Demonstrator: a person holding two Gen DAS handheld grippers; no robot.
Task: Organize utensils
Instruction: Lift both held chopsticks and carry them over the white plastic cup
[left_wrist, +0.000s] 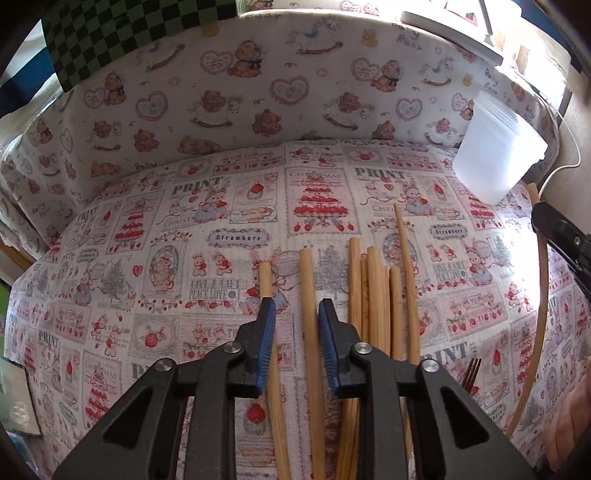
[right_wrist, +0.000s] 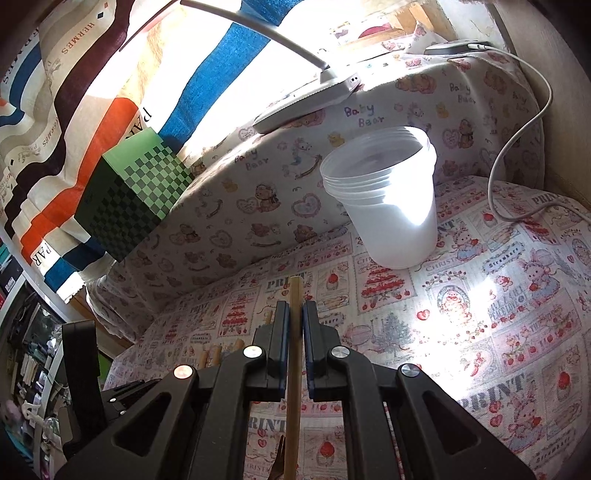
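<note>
Jaws of right gripper (right_wrist: 295, 325) clamp one chopstick (right_wrist: 295, 295); left gripper (left_wrist: 297, 325) straddles another

Strong daylight enters from the far right, glaring on the white cup (right_wrist: 388, 206); fisheye bends and darkens the edges.

Each tool (left_wrist: 297, 314) (right_wrist: 295, 317) is built of black plastic arms, joined by round silver screws, with ribbed blue pads (left_wrist: 266, 332).

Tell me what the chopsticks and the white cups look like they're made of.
The chopsticks look like bamboo or light wood: tan, matte, with fine lengthwise grain. The stacked cups seem to be thin translucent plastic, since light glows through the wall and the nested rims show.
</note>
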